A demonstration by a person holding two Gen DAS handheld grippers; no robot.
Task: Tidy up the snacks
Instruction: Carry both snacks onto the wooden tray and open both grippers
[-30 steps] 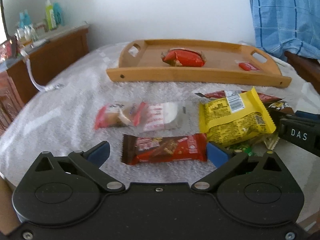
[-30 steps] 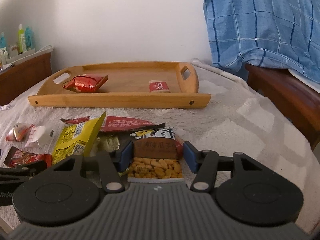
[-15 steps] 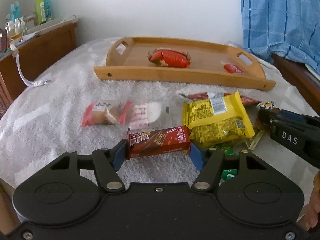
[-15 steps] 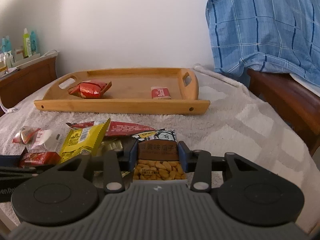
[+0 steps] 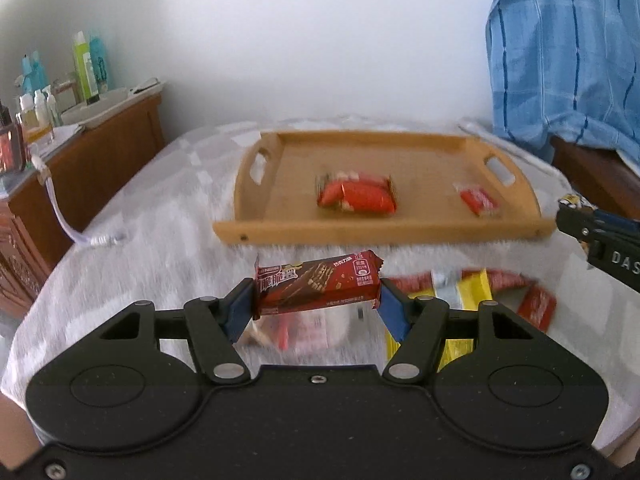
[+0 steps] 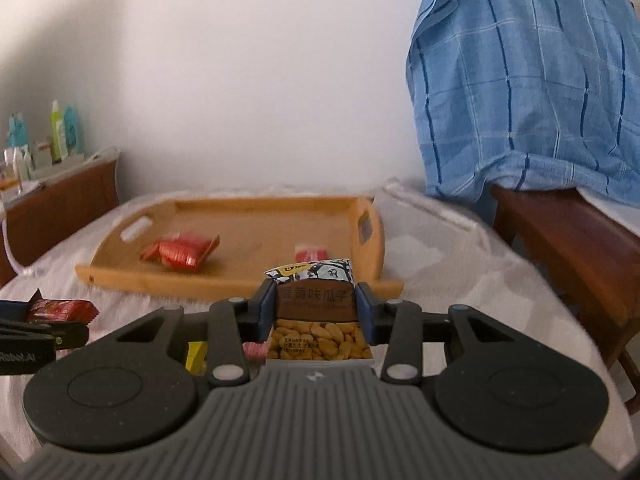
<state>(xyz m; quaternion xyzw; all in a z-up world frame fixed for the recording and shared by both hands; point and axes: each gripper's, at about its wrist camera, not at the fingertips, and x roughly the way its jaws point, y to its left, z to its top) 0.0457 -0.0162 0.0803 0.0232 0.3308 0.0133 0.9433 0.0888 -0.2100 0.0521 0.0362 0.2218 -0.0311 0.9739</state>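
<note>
My left gripper (image 5: 316,300) is shut on a brown chocolate wafer bar (image 5: 318,283), held crosswise by its ends above the bed. My right gripper (image 6: 314,308) is shut on a seed packet (image 6: 316,312) with a brown label and a clear window, also lifted. Ahead lies a wooden tray (image 5: 256,234) holding a red snack bag (image 5: 356,196) and a small red packet (image 5: 476,200). The same tray (image 6: 120,276) shows in the right wrist view, where the left gripper with its bar (image 6: 60,308) appears at the left edge.
Loose snacks stay on the white blanket below: a yellow bag (image 5: 460,300), red packets (image 5: 536,306) and a pale wrapped one (image 5: 312,330). A wooden cabinet (image 5: 100,152) with bottles stands left. A blue checked cloth (image 6: 528,80) hangs over wooden furniture at right.
Both grippers closed on their snacks and rose off the blanket; the wafer bar and the seed packet now hang in the air, nearer the tray in view.
</note>
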